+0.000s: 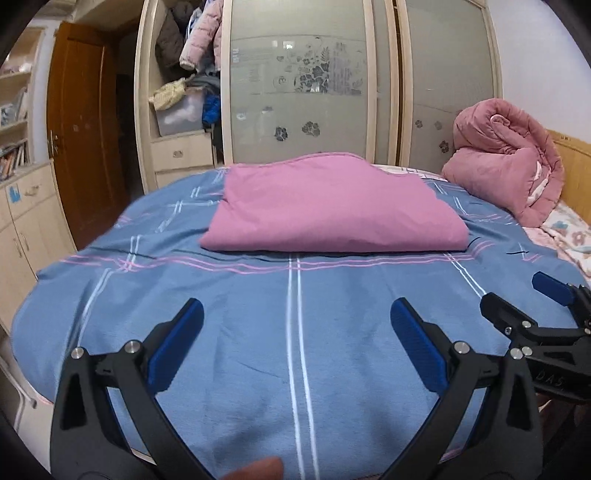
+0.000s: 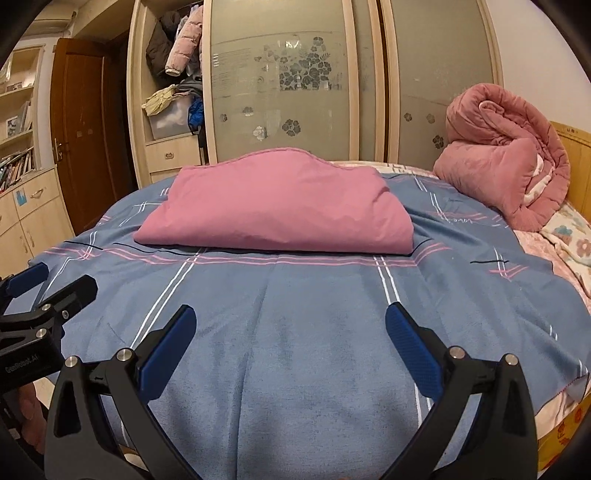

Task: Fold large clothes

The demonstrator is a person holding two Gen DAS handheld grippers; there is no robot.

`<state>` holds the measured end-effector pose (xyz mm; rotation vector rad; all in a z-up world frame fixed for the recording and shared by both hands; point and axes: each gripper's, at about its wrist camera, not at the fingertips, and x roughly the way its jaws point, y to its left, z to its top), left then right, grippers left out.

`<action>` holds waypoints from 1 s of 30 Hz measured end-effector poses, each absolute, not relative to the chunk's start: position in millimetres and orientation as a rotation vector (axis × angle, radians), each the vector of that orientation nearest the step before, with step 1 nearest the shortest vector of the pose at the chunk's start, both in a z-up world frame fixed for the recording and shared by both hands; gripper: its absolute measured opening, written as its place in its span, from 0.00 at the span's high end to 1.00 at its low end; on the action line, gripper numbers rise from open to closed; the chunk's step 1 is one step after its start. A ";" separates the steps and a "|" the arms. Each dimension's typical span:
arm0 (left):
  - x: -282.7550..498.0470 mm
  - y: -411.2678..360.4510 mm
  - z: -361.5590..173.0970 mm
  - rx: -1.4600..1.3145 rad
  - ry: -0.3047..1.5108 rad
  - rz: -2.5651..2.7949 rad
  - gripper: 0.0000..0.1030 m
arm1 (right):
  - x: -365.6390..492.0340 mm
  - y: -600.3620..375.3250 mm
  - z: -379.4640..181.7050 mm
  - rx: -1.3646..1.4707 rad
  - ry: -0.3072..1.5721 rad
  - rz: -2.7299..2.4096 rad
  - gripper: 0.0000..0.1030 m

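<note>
A folded pink cloth [image 1: 332, 206] [image 2: 280, 210] lies flat in a neat rectangle on the blue striped bedspread [image 1: 258, 325] [image 2: 295, 332], toward the far side of the bed. My left gripper [image 1: 295, 314] hovers open over the near part of the bedspread, well short of the cloth, with nothing between its fingers. My right gripper [image 2: 290, 321] is also open and empty, beside the left one. The right gripper [image 1: 524, 295] shows at the right edge of the left wrist view, and the left gripper [image 2: 55, 280] at the left edge of the right wrist view.
A rolled pink quilt [image 1: 509, 158] [image 2: 506, 155] sits at the bed's far right by the wooden headboard [image 1: 576, 173]. A wardrobe with frosted sliding doors [image 1: 303, 81] stands behind the bed, its left section open with hanging coats [image 1: 199, 33]. A brown door [image 1: 81, 129] and cabinets [image 1: 26, 229] are on the left.
</note>
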<state>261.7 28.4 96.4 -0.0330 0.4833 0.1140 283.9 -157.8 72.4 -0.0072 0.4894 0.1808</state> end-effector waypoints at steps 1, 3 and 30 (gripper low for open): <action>262.2 29.5 96.2 -0.040 0.486 0.113 0.02 | 283.4 -157.4 73.0 -0.008 0.485 0.180 0.01; 264.1 31.7 96.3 -0.055 0.495 0.114 0.02 | 283.1 -157.7 74.0 -0.007 0.481 0.180 0.01; 267.8 32.3 93.4 -0.062 0.506 0.112 0.02 | 281.3 -159.8 76.3 0.000 0.468 0.177 0.01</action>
